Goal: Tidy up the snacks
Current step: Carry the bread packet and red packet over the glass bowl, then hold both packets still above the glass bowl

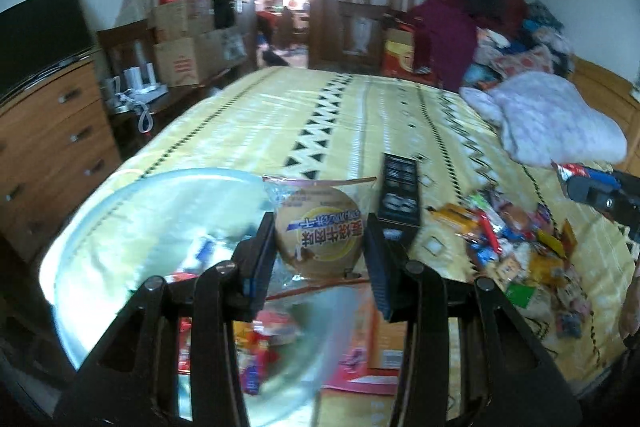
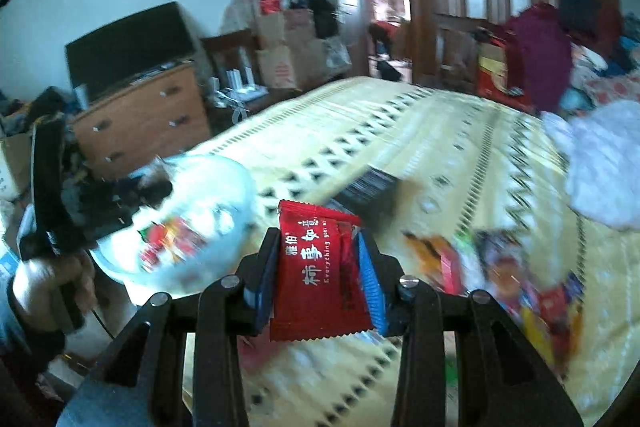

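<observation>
Yellow bedding with black triangle bands covered the bed, and on it sat the clear plastic bowl that served as the collecting place. The left gripper was clamped on a round biscuit packet in a clear wrapper, held just above the bowl's right rim. The right gripper was clenched on a red sachet with white lettering, carried up off the bed to the right of the bowl and not yet over it. The person's hand around the left tool's handle showed at the bowl's near side in the right-hand view.

By my reckoning the sorting was partly done. A few red and bright wrappers already lay inside the bowl. A sizeable heap of mixed snacks remained spread on the bedding well to the right of the bowl, and flat orange and pink packets lay right against its near edge. A dark box stood on the bed just beyond the bowl's right side; I could not tell whether it was part of the job. Both held items looked bound for the bowl, with most of the pile left to move.
</observation>
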Demonstrator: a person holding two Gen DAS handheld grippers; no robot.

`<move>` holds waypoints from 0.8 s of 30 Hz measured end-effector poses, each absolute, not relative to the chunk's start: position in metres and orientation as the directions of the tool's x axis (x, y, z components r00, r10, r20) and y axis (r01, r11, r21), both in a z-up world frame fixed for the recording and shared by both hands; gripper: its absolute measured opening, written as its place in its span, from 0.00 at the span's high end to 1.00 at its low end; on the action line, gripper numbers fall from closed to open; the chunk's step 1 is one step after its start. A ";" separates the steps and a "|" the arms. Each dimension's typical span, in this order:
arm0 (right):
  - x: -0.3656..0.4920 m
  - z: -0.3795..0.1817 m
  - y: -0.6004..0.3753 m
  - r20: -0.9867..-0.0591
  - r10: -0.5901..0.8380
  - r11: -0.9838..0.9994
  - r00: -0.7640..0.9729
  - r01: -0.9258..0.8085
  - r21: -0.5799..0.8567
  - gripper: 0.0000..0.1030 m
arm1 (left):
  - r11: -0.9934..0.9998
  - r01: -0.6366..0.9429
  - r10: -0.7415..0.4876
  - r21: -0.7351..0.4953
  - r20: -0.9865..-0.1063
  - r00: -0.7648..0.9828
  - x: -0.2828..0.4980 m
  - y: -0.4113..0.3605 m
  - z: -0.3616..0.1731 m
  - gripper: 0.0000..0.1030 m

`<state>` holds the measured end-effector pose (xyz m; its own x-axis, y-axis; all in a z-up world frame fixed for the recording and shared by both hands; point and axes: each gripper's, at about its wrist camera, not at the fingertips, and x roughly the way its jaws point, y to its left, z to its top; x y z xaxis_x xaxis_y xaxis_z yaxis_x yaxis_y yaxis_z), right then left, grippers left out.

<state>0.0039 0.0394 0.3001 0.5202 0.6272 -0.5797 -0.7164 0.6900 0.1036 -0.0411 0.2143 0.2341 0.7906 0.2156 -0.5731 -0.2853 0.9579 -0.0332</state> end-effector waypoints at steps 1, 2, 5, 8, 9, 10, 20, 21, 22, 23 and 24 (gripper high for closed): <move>0.004 0.304 0.053 -0.575 0.642 0.677 0.508 -0.728 0.113 0.59 | 0.952 -0.304 0.231 -0.036 -0.568 0.790 -0.045 0.224 0.236 0.59; 0.005 0.308 0.067 -0.568 0.654 0.664 0.499 -0.738 0.116 0.59 | 0.947 -0.319 0.241 -0.042 -0.566 0.789 -0.049 0.232 0.237 0.59; 0.005 0.318 0.109 -0.554 0.692 0.622 0.462 -0.772 0.133 0.59 | 0.933 -0.356 0.272 -0.044 -0.559 0.783 -0.058 0.252 0.240 0.59; 0.004 0.322 0.147 -0.549 0.720 0.589 0.425 -0.792 0.159 0.59 | 0.916 -0.396 0.293 -0.069 -0.561 0.774 -0.068 0.276 0.240 0.59; 0.005 0.322 0.160 -0.550 0.728 0.578 0.409 -0.797 0.173 0.59 | 0.910 -0.408 0.300 -0.076 -0.561 0.772 -0.071 0.284 0.241 0.59; 0.006 0.322 0.170 -0.552 0.732 0.573 0.401 -0.800 0.179 0.59 | 0.903 -0.421 0.306 -0.085 -0.560 0.770 -0.074 0.290 0.241 0.59; 0.006 0.306 0.244 -0.610 0.733 0.512 0.301 -0.834 0.204 0.59 | 0.865 -0.486 0.335 -0.128 -0.575 0.747 -0.080 0.335 0.238 0.59; 0.007 0.303 0.254 -0.623 0.727 0.507 0.288 -0.837 0.204 0.59 | 0.865 -0.486 0.334 -0.127 -0.579 0.744 -0.080 0.341 0.237 0.59; 0.007 0.300 0.260 -0.632 0.722 0.504 0.280 -0.839 0.205 0.59 | 0.864 -0.488 0.335 -0.125 -0.582 0.741 -0.078 0.343 0.237 0.59; 0.009 0.298 0.263 -0.637 0.721 0.502 0.273 -0.839 0.208 0.59 | 0.864 -0.488 0.333 -0.125 -0.586 0.739 -0.076 0.344 0.235 0.59; 0.010 0.296 0.269 -0.645 0.718 0.498 0.262 -0.840 0.214 0.59 | 0.865 -0.486 0.329 -0.126 -0.589 0.738 -0.076 0.351 0.234 0.59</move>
<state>0.0105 0.2688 0.2959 0.2618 0.7182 -0.6447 -0.8405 0.4980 0.2135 -0.0756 0.3507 0.2343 0.7381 0.3289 -0.5891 -0.4862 0.8647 -0.1264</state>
